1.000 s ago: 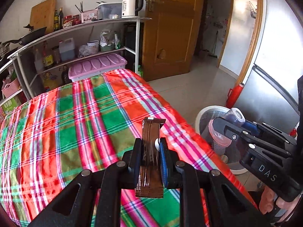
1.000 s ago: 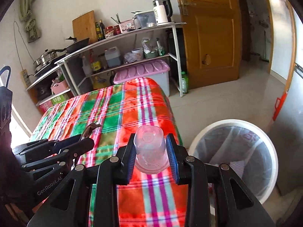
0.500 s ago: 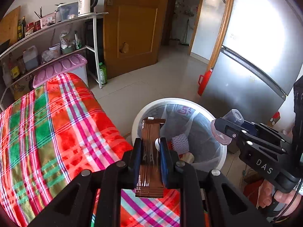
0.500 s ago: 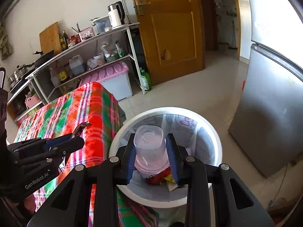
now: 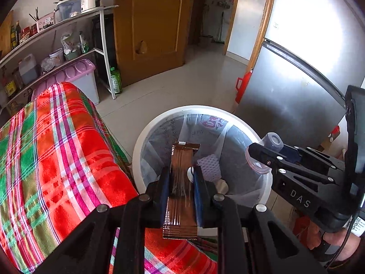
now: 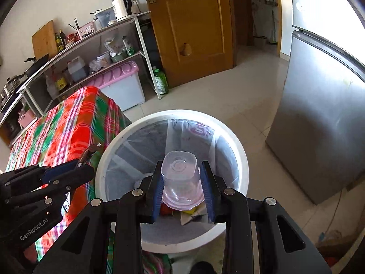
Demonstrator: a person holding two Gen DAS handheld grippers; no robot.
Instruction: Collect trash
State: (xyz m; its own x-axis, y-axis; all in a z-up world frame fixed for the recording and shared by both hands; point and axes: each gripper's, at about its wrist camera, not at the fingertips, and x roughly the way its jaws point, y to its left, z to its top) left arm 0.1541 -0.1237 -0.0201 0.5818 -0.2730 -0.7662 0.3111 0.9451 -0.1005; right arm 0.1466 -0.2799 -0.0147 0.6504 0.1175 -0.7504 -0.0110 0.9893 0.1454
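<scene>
Two pieces of trash hang ready: our left gripper point(image 5: 181, 182) pinches a brown wrapper point(image 5: 182, 182), our right gripper point(image 6: 183, 188) clamps a clear plastic cup point(image 6: 180, 178), both above the lined white bin point(image 6: 241, 159), so we judge release comes next.

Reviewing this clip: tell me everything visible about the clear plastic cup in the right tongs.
The plastic cup is clear with a pinkish tint, squarish with rounded corners and a flared rim. It lies sideways, base toward the view ahead, rim toward the camera. The right tongs are shut on its sides, blue pads pressing both walls. It hangs above the opening of the white bin, which has a clear liner and trash inside. It looks empty and uncrushed.
</scene>
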